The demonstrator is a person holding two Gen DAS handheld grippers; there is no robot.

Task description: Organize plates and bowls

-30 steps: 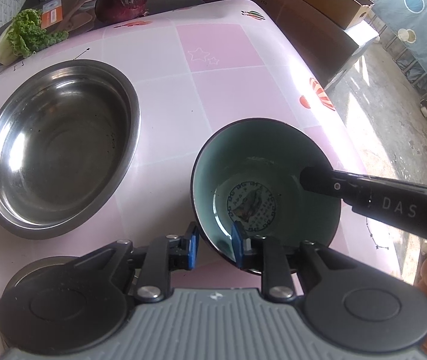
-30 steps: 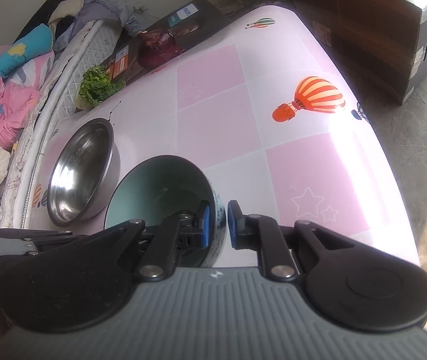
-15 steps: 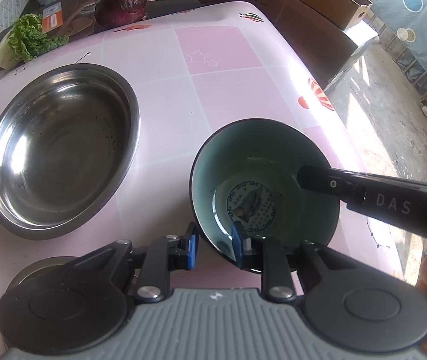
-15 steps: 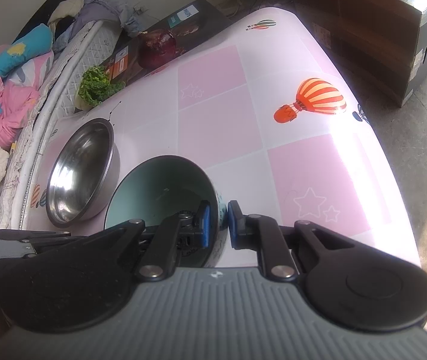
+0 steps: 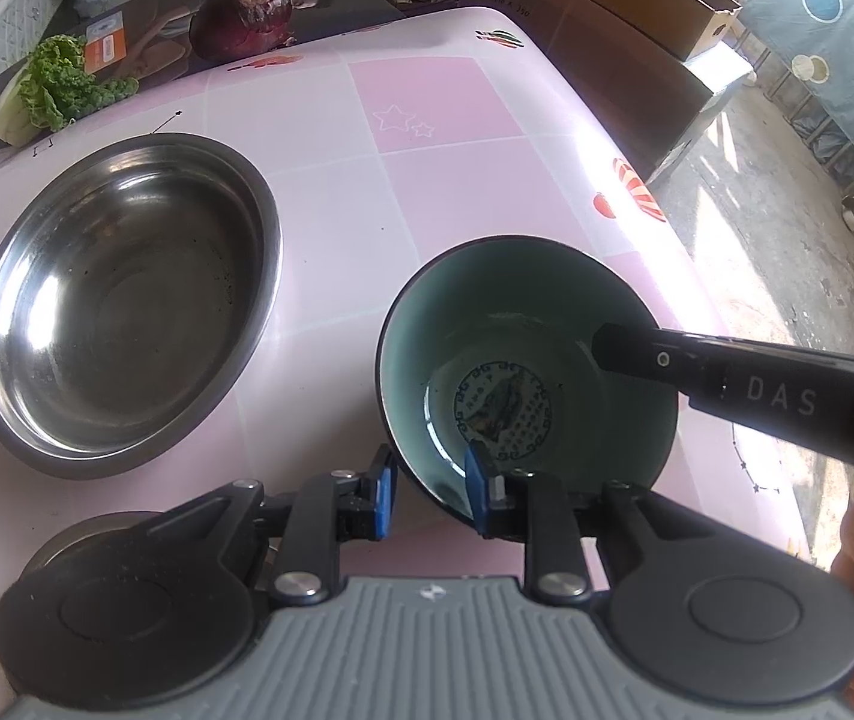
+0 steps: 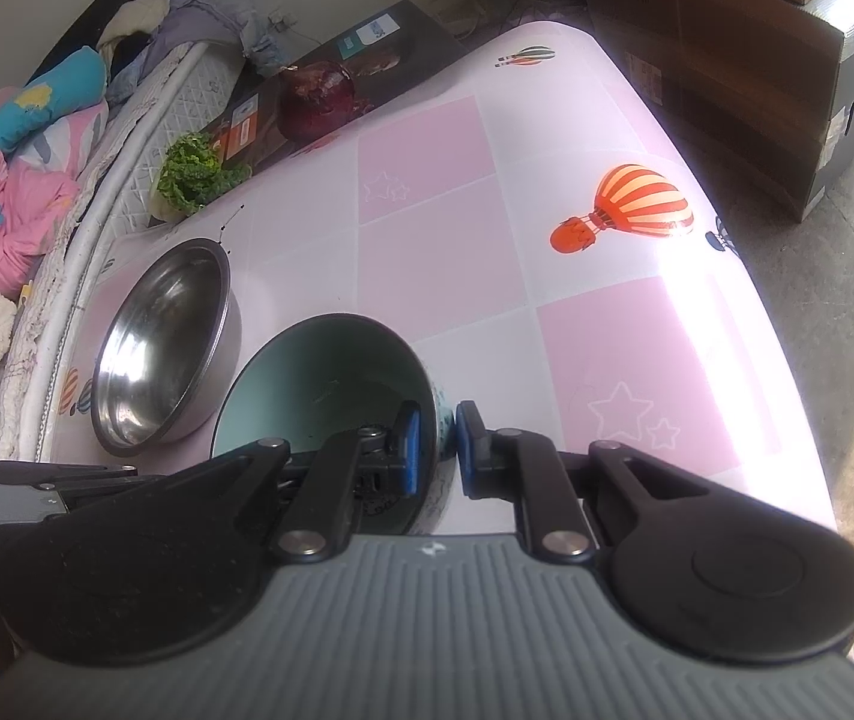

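**A:** Where does the sorting stand?

**B:** Early, I'd say. The ceramic bowl [image 5: 526, 378], dark outside and teal inside with a printed medallion at the bottom, is gripped by both tools at once. The left tongs [image 5: 427, 489] straddle its near rim, one blue pad outside the wall and one inside, though from that view I cannot tell whether the pads actually press the wall. The right tongs [image 6: 434, 444] are clenched on the opposite rim, one pad inside, one outside.

**A:** Is it on the table or in the air?

**B:** It looks tilted and at least partly raised over the pink checked table [image 6: 445, 252], but its foot is hidden, so I cannot say for sure.

**A:** And the other pieces?

**B:** The steel bowl [image 5: 126, 300] sits empty on the table just beside the ceramic one, not touching it. Something round and grey [image 5: 96, 531] peeks out behind the left tool; possibly a plate, too hidden to name.

**A:** So what remains?

**B:** My judgement: nothing is nested or stacked yet. The ceramic bowl probably goes into the steel one. The lettuce [image 5: 57, 90] and the red cabbage [image 5: 243, 15] at the far edge seem beside the point.
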